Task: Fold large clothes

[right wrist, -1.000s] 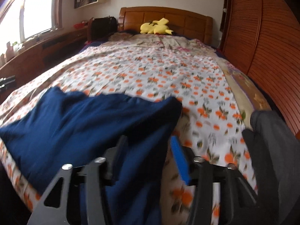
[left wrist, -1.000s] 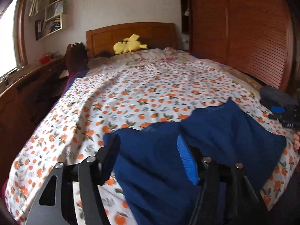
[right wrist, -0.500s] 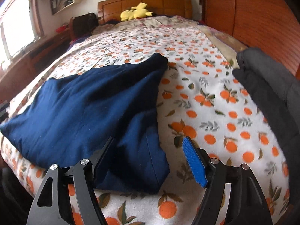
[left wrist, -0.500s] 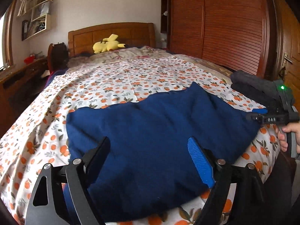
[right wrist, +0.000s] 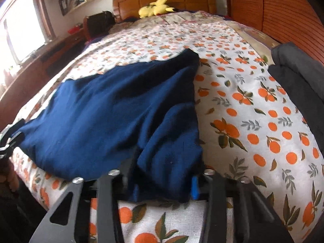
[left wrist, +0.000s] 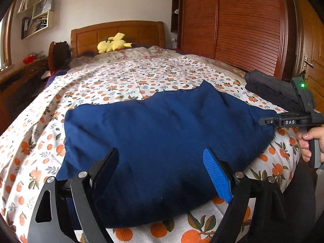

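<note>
My left gripper (left wrist: 162,174) has two black fingers, and one wears a blue ribbed pad (left wrist: 217,177). Its jaws stand wide apart and hold nothing. The big dark blue cloth garment (left wrist: 162,133) lies right under and between them, soft and a bit lumpy.

My right gripper (right wrist: 162,172) has the same black metal arms with shiny round bolts. Its jaws are closing, and a bunched corner of the blue garment sits between them. The pads look like they press on the cloth, though this picture is a little blurry.

The blue garment lies flat across the near end of the bed, with a wavy far edge and one pointed corner. My left gripper is at its left near edge and my right gripper is at its right near corner. A hand (left wrist: 309,141) holds the right gripper's handle.

Under the garment is a white bedsheet with orange fruit and green leaves (left wrist: 125,81). Just beside the garment on the right lies a folded dark grey cloth (right wrist: 299,81). Far off, a yellow plush toy (left wrist: 113,44) rests by the brown wooden headboard (left wrist: 141,32).
</note>
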Demonstrator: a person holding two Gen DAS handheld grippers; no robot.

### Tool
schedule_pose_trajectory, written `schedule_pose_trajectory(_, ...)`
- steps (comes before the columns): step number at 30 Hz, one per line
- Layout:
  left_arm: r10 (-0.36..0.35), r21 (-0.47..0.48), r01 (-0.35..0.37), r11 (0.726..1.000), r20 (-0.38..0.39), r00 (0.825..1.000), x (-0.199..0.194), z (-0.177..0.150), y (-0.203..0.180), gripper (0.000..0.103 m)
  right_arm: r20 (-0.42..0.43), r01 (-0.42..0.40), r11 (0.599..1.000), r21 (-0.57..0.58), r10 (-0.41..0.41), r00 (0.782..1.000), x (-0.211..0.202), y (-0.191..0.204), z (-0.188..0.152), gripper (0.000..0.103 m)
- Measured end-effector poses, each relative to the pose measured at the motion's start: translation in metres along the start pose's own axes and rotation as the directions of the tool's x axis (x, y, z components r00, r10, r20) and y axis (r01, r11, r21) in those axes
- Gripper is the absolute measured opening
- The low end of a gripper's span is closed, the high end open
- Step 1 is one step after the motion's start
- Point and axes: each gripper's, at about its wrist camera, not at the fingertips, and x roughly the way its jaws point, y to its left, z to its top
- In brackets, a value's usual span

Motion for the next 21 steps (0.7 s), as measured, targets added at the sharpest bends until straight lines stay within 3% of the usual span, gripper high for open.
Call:
schedule_pose_trajectory(11,0.017,-0.024,-0.016,1.0,0.054,0.998,-0.026,0.002,0.018,0.092,0.169,-0.073,0.99,-0.125,0.094,0.981,-0.045,0.057,0.043,0.027)
schedule_pose_trajectory(21,0.087,-0.069,-0.079,0.994,0.119,0.989,-0.072,-0.002,0.053,0.095,0.212,-0.194,0.936,-0.293,0.261,0.942,-0.046,0.167,0.088,0.023)
